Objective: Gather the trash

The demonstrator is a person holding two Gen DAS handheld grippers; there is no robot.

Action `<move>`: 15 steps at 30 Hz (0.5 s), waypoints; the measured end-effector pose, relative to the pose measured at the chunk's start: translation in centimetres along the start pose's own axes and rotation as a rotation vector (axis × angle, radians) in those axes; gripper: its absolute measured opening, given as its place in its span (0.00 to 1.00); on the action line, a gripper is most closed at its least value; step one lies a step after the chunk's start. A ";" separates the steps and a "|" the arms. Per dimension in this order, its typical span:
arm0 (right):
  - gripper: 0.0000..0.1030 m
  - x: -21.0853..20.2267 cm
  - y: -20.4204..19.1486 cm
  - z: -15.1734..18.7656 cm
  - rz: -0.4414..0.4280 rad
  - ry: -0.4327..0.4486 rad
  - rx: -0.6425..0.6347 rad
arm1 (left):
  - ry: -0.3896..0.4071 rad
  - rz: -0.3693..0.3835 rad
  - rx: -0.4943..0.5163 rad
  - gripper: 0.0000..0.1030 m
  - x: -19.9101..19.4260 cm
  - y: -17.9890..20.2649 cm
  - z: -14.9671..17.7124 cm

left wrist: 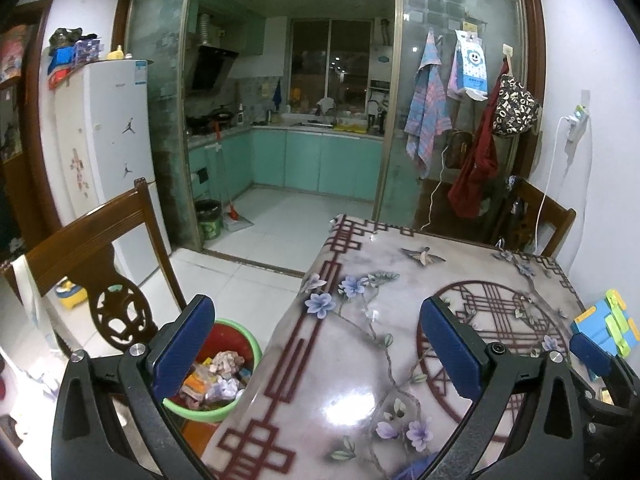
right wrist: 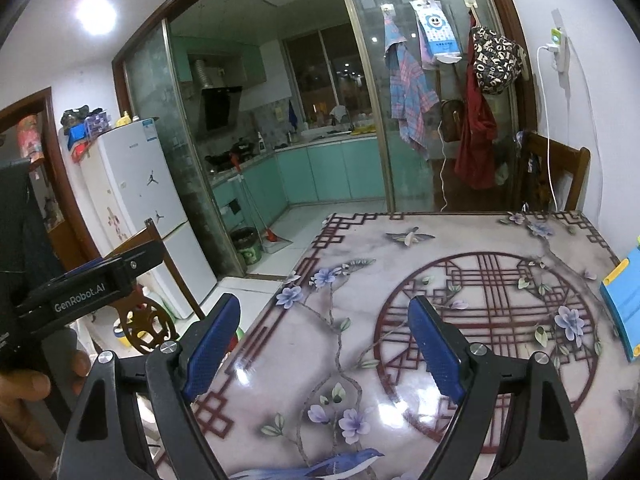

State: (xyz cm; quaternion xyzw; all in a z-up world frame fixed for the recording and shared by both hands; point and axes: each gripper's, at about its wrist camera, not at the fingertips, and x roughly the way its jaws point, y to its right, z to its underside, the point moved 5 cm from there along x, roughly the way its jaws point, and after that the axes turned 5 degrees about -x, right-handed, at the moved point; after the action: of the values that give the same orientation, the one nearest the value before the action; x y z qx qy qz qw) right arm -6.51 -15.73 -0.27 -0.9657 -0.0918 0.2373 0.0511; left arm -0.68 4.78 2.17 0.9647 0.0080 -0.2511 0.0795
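Glossy smooth table cover (left wrist: 360, 380), wooden chair (left wrist: 92, 240), plastic bin (left wrist: 240, 332), crumpled paper trash (left wrist: 220, 380)

Green-rimmed trash bin (left wrist: 224, 368) with a red liner stands upright on the floor just beside the left edge of my table, below tabletop level. Inside: crumpled paper and wrappers (left wrist: 216, 380), piled well up toward the rim.
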 end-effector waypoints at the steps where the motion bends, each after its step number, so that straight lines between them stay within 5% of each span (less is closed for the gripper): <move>1: 0.83 0.0 -0.1 0.0 0.000 0.000 -0.001 | -0.002 -0.001 0.000 1.00 0.0 0.0 0.1; 15: 0.83 0.0 0.0 0.5 0.001 -0.006 -0.009 | -0.026 -0.005 0.007 1.00 -0.2 0.5 0.5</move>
State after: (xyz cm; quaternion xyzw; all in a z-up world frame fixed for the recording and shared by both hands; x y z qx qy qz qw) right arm -6.70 -15.73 -0.71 -0.9652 -0.0927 0.2399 0.0464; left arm -1.05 4.23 1.92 0.9616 0.0083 -0.2639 0.0754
